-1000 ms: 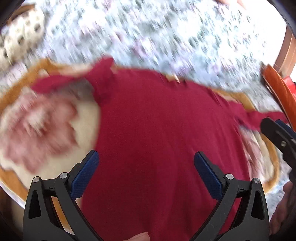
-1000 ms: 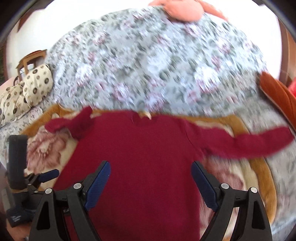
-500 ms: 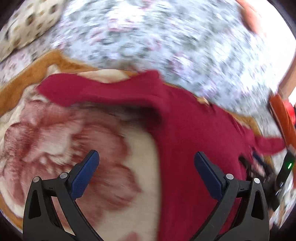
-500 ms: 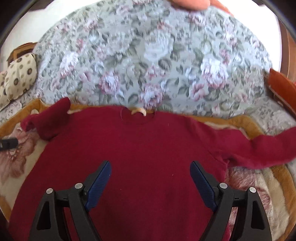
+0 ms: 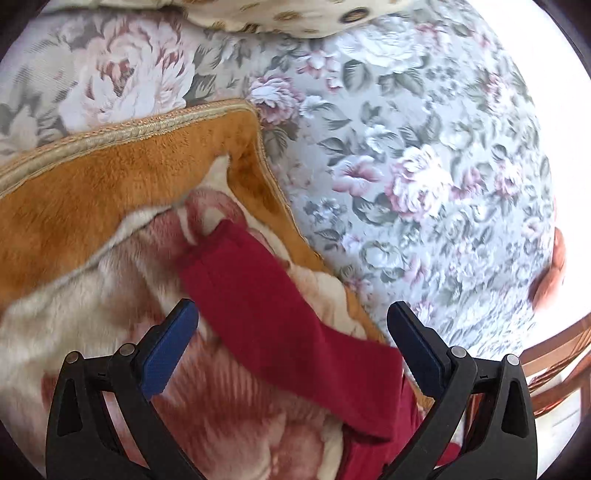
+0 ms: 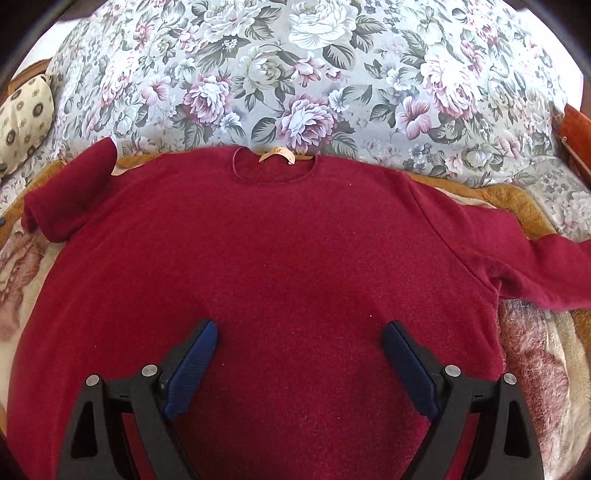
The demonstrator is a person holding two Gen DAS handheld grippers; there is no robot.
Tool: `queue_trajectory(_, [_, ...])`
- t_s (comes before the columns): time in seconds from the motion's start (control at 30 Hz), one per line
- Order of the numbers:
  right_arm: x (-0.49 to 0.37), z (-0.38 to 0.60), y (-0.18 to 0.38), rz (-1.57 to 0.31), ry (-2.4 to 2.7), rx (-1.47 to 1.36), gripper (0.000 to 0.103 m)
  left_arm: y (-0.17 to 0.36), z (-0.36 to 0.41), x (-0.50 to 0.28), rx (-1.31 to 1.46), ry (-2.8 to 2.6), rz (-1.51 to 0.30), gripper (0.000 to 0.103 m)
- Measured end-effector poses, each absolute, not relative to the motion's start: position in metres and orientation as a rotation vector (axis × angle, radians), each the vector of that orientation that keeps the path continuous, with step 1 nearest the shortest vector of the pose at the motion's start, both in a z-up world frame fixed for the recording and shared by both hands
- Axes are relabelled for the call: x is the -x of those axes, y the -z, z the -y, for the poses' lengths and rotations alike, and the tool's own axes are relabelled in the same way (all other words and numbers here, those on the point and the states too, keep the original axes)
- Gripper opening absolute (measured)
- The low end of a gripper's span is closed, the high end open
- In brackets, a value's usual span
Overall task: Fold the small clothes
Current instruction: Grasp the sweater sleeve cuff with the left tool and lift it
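A dark red sweater (image 6: 277, 258) lies flat, front up, on a plush blanket (image 6: 517, 199), collar away from me. Its right sleeve stretches out to the side; its left sleeve is bent near the shoulder. My right gripper (image 6: 299, 350) hovers over the sweater's lower middle, jaws opening wide, pads pressing on nothing. In the left wrist view, the left sleeve (image 5: 258, 295) runs diagonally, cuff toward the blanket's (image 5: 110, 177) orange corner. My left gripper (image 5: 291, 332) is open and straddles this sleeve just above it, pads apart from the cloth.
A floral bedspread (image 6: 295, 74) lies under the blanket and stretches away behind it. A cream patterned pillow (image 6: 22, 110) lies at the far left, also at the top of the left wrist view (image 5: 277, 14). A wooden chair (image 5: 554, 369) stands at the right edge.
My left gripper swung left from over the sweater's body to its left sleeve and rolled. My right gripper sank closer to the sweater's middle. Both stayed open.
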State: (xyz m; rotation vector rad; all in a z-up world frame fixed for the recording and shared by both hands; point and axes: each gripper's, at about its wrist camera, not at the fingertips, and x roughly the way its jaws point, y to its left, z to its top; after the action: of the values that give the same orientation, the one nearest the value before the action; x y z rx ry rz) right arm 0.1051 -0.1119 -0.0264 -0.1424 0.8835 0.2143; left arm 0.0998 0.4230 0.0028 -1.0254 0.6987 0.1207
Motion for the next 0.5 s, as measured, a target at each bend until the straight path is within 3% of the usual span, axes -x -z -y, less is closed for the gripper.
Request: queue_trajectory(0.5, [-0.106, 0.112, 0.024, -0.872, -0.206, 0.141, 0.092, 0.037, -0.439, -0.12, 1.086, -0.107, -0.684, 0.102])
